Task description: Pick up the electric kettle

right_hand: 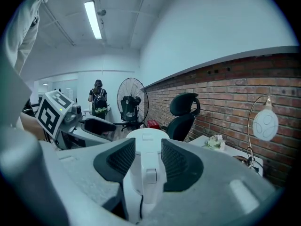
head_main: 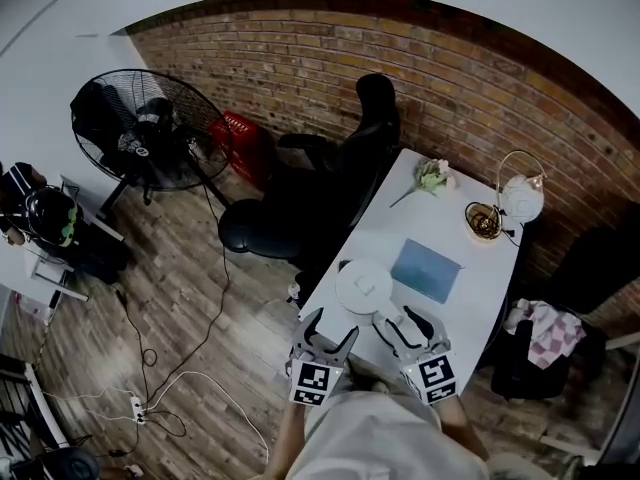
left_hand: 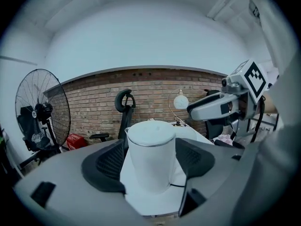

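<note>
A brick wall point(head_main: 300, 48) backs a long white table point(head_main: 480, 298), with a black office chair point(head_main: 320, 188) against its far side and a standing fan point(head_main: 140, 133) out on the wood floor. The electric kettle point(head_main: 364, 286) stands at the near end of that table, just beside a blue mat point(head_main: 427, 270) and directly ahead of both my tools. I judge that placement suits a two-sided take. My left gripper point(head_main: 333, 324) is spread, with the kettle's round body framed between the pads and no pad pressing on it that I can see, probably so that it can steady the body. My right gripper point(head_main: 405, 318) is drawn narrow, and its own view shows the upright handle point(right_hand: 149, 173) filling the slot, apparently clamped. The head view gives me only the lid from above and both tools low at the table edge, and it hides the handle. The left gripper view shows the kettle's base on the table with a thin cord point(left_hand: 178, 185) trailing, so a lift may tug on it. Only the right gripper view shows a person with a backpack point(right_hand: 98, 101) far down the room.
</note>
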Available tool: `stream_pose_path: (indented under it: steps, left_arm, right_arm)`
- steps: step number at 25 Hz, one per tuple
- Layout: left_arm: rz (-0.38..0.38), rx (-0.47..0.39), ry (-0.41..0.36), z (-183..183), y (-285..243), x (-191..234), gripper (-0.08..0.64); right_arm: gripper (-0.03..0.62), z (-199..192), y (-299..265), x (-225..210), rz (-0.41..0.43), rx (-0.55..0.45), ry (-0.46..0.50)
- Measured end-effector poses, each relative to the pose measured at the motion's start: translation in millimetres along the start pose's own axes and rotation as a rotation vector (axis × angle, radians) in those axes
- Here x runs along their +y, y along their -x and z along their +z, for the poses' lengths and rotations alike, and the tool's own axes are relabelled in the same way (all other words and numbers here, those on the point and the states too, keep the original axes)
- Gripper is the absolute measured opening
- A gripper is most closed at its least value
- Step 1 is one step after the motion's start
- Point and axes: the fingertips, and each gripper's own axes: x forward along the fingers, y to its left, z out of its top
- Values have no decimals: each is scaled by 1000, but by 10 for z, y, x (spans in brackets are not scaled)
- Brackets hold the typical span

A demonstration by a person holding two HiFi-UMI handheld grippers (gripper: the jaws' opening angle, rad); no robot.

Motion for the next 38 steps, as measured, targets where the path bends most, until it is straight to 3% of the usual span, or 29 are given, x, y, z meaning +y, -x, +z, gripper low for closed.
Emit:
stream_pose_path:
  steps: [8,20,33,38]
  left_arm:
    - [-78,68,-47,-283,-231,69,364]
    - [-206,89,-84,-542,-506,110,439]
    - [-302,68,-82,-704,-864,78,561]
    - [-317,70,-88,-732,-961,68,574]
  right_arm:
    - [178,-130,-119,-26,-53,42,-20]
    - [204,-270,-223,-60,-132,73,-53]
    - [304,-419,-363,-59,-155,122,-63]
    - [328,-487,-425,-60,-147,143,-62]
